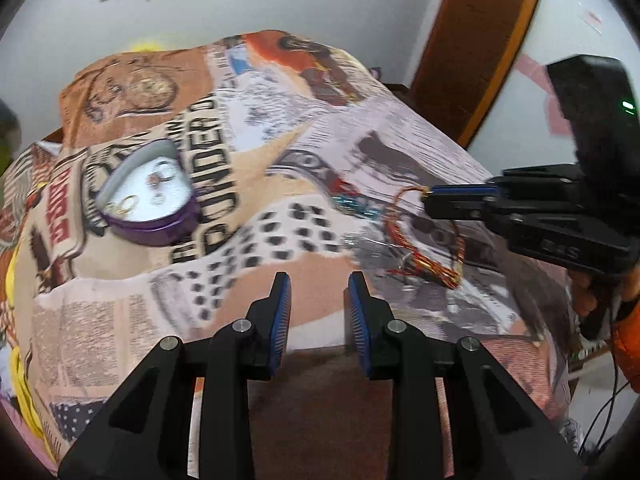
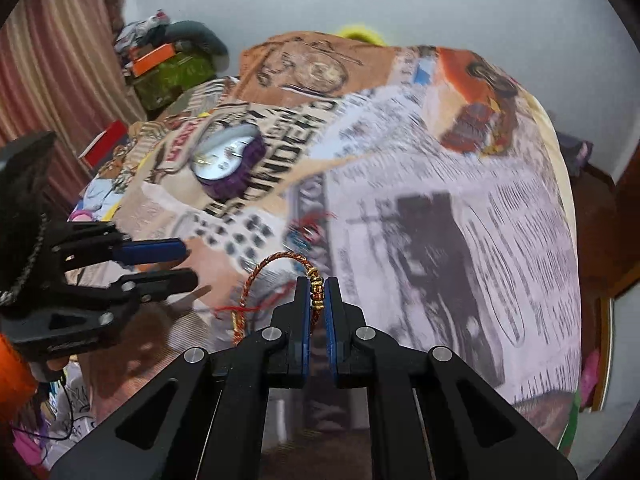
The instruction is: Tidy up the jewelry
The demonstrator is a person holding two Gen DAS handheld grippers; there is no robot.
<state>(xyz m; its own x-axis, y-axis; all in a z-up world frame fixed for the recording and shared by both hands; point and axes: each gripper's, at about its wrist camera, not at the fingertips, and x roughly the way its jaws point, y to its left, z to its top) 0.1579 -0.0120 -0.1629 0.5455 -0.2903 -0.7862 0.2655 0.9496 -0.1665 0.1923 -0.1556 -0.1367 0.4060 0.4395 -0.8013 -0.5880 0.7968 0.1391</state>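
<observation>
- Transport is the step in hand, by the look of it: the right gripper has its pads clamped on the beaded section of a red-and-gold thread bracelet, and the loop arcs out to the left of the fingers, lifted clear of the printed cloth at its upper part.
- In the left wrist view the same bracelet hangs from the right gripper, its lower strands trailing down to or just above the cloth; blur hides whether they touch.
- The left gripper holds nothing, its fingers set moderately apart over the near edge of the cloth.
- The purple heart-shaped box sits open on the cloth, well to the left of the bracelet, with a few small pieces already lying on its white lining.
- A small blue-and-red trinket lies on the cloth between box and bracelet, apparently not yet sorted.
- The next move probably calls for carrying the bracelet leftward over the box rim and lowering it so the whole loop collects inside before the pads release.
- The loose red thread ends could catch on the rim or drape outside.
</observation>
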